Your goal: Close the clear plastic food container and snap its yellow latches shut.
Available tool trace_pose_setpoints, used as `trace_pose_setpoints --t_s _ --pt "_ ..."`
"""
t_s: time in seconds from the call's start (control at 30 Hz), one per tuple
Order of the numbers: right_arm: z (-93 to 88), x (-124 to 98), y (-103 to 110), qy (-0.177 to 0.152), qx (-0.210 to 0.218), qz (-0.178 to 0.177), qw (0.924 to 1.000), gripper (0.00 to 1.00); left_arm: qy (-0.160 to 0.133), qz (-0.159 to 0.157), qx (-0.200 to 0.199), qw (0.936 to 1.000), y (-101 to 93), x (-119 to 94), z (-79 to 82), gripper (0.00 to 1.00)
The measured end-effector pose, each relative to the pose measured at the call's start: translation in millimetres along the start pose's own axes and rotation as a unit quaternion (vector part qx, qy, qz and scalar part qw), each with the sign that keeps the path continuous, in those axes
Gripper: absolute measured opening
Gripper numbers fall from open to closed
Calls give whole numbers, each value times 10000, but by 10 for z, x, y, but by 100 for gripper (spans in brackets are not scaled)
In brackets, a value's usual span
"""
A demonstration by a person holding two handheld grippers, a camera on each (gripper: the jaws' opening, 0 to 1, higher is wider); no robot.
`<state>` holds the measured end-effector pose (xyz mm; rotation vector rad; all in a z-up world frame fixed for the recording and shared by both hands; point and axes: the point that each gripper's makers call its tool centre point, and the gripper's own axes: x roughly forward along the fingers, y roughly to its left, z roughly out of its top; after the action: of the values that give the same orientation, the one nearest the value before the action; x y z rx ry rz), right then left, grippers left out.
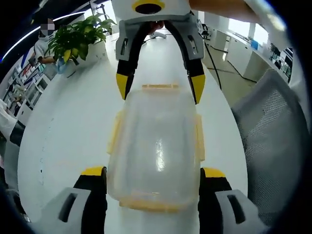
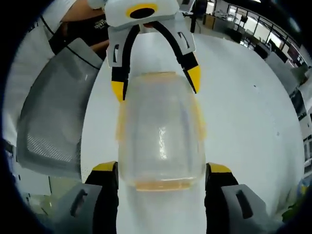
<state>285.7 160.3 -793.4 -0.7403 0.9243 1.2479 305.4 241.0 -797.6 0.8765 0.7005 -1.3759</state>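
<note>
The clear plastic food container (image 1: 155, 148) sits on a broad white surface (image 1: 68, 131), lying lengthwise between the two grippers, which face each other from its opposite ends. In the left gripper view the left gripper (image 1: 152, 178) stands spread wide, one yellow-tipped black finger (image 1: 92, 183) on each side of the container's near end, close beside its walls; whether the fingers touch the plastic cannot be told. Beyond the container's far end the right gripper (image 1: 161, 87) reaches in from above, also spread apart, its yellow fingertips just outside the far corners. In the right gripper view the same arrangement shows from the other end: the right gripper (image 2: 161, 178) straddles the near end of the container (image 2: 160, 131) with its fingers apart, and the left gripper (image 2: 155, 84) straddles the far end. The lid lies over the container body, and the glare on top comes from its clear face. Yellow latches (image 1: 161, 87) run along all four edges: one at each end between the fingers, one along each long side (image 1: 199, 139). Whether any is snapped down cannot be told. A grey mesh office chair (image 1: 273, 146) stands off to the side of the surface, outside the fingers. A leafy green potted plant (image 1: 78, 36) stands on the surface far beyond the fingertips.
</note>
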Motion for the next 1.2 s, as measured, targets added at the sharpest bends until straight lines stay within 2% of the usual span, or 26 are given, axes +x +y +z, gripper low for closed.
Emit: trace_pose_setpoints --t_s 0.33,0.7,1.2 --pt "32 14 4 50 -47 28 10000 69 9 11 -15 10000 -1 -22 -20 75" --pt "259 123 12 -7 -218 104 9997 69 118 103 -152 9998 -12 -161 -241 75" --pt "482 220 60 -45 -369 167 9992 69 174 181 -277 9993 -40 -309 -447 75"
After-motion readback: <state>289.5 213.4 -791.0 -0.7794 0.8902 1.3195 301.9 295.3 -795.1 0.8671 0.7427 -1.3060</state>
